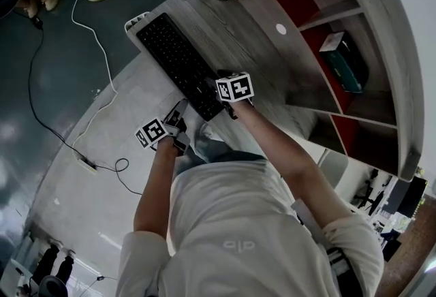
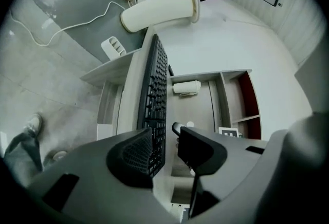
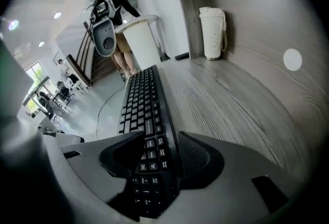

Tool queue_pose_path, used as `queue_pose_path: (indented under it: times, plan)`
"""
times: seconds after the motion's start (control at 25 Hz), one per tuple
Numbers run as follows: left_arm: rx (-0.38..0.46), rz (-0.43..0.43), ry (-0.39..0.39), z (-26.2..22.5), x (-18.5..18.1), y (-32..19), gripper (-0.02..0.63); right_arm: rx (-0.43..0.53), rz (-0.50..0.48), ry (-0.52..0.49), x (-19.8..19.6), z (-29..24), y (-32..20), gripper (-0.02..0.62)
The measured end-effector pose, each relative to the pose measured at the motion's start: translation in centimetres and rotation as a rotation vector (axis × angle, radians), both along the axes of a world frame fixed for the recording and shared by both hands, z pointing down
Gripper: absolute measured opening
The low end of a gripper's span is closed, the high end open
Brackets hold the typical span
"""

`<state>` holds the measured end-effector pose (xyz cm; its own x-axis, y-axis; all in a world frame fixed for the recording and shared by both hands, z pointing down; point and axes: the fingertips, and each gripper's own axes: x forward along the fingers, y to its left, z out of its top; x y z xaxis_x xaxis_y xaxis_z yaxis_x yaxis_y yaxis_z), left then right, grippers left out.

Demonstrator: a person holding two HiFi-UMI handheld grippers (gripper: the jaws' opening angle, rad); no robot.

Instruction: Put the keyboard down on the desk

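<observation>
Two grippers wait at the near end of the keyboard point(image 1: 177, 60) in the head view. The board lies flat on the desk point(image 1: 266, 50), running near to far along its left edge. The right gripper point(image 1: 229, 110) hangs over the board's near end, and the left gripper point(image 1: 180, 127) is just off the desk's near edge, apart from the board. In the left gripper view, the left gripper point(image 2: 164, 135) has its jaws apart with nothing pinched. The keyboard point(image 2: 156, 89) shows almost edge-on just past one jaw, and a white tumbler point(image 2: 186, 87) stands farther off on the desk point(image 2: 200, 110). In the right gripper view, the right gripper point(image 3: 160, 141) stands wide apart above the near keys of the keyboard point(image 3: 141, 99). Its pads look clear of the casing, so the board seems to be set down and let go. It looks like a long, stiff, light plastic slab that could skid on the smooth wood. If it needs moving, the casing edges at its two short ends look best to pinch, since the keys would give and slip under the pads.
</observation>
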<state>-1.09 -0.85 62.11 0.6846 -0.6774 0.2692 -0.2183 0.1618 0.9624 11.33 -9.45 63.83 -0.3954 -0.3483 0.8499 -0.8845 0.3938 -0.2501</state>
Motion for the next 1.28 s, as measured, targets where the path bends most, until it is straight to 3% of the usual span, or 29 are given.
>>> queue_pose_path:
  times: [0.16, 0.28, 0.52, 1.04, 1.28]
  plan:
    - [0.097, 0.046, -0.12, -3.1, -1.8, -1.1, 0.154, 0.095, 0.059, -0.088, 0.1, -4.1, 0.3, 0.142]
    - [0.184, 0.082, -0.225, -5.9, -3.0, -2.0, 0.087, 0.168, 0.083, -0.131, 0.5, -7.5, 0.7, 0.097]
    - [0.416, 0.207, -0.44, -13.0, -3.4, -3.2, 0.031, 0.338, 0.134, -0.209, 1.8, -15.3, 1.8, 0.057]
    - [0.804, 0.395, -0.624, -25.4, 0.5, -1.6, 0.031, 0.574, 0.156, -0.341, 4.8, -28.4, 7.1, 0.049]
    - [0.933, 0.379, -0.65, -29.6, 2.1, -0.9, 0.031, 0.668, 0.166, -0.362, 6.5, -32.1, 9.1, 0.049]
